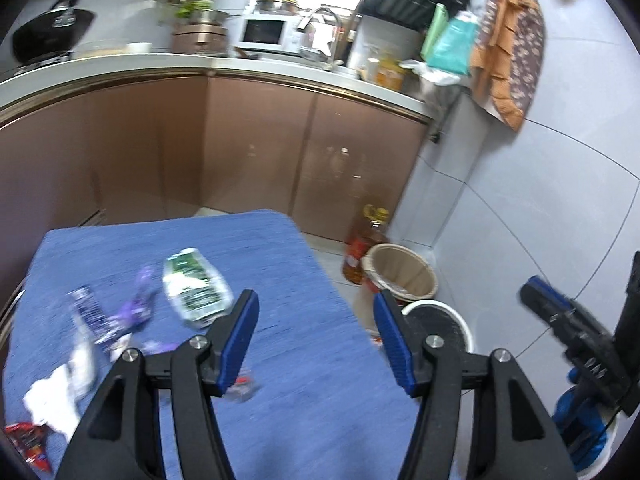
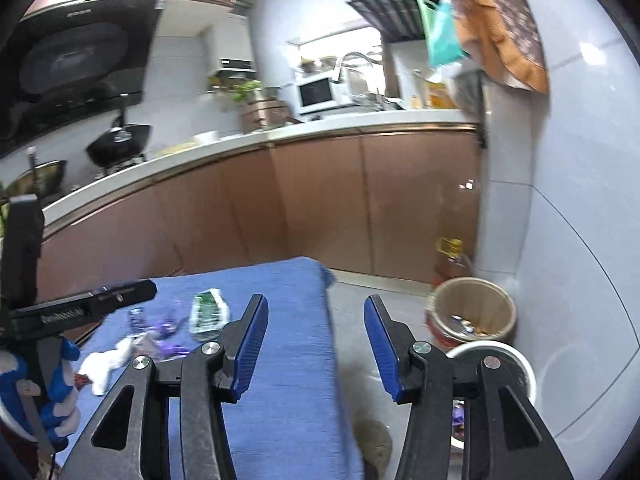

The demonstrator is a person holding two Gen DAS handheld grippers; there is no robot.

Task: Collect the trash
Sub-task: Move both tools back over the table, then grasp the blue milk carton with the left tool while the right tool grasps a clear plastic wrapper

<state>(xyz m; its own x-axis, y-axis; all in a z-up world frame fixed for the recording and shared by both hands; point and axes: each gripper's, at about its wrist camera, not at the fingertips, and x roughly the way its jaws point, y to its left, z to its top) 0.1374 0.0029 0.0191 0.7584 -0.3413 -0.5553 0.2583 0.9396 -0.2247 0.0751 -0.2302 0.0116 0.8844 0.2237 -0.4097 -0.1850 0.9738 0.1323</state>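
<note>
From the left wrist, the left gripper (image 1: 316, 334) stands about half open with nothing between its blue pads, held above the near right part of a table (image 1: 280, 248) covered in blue cloth. The trash is on the table's left half: a green-and-white wrapper (image 1: 196, 286) toward the middle, purple wrappers (image 1: 134, 312) just left of it, white tissue (image 1: 60, 392) near the left edge, a red packet (image 1: 28, 440) at the near left corner, and a small clear scrap (image 1: 240, 386) close under the left finger. On the floor past the table's right edge stands a tan bin (image 1: 400, 268), with a white bucket (image 1: 440, 324) just beside it; the right gripper shows at the picture's right edge. From the right wrist, the right gripper (image 2: 316, 344) is likewise part open and empty, hanging over the table's right edge with the floor below it. The bin (image 2: 472, 308) holds a few scraps already, and the left gripper's black body crosses the left side. By my reading, both hands are free and a fresh pick is in hand: the bin has some litter, yet most remains on the cloth. The next move calls for lowering one gripper onto a wrapper, the green-and-white one being nearest, closing on its thin edge without snagging the cloth, then carrying it right to the bin.
</note>
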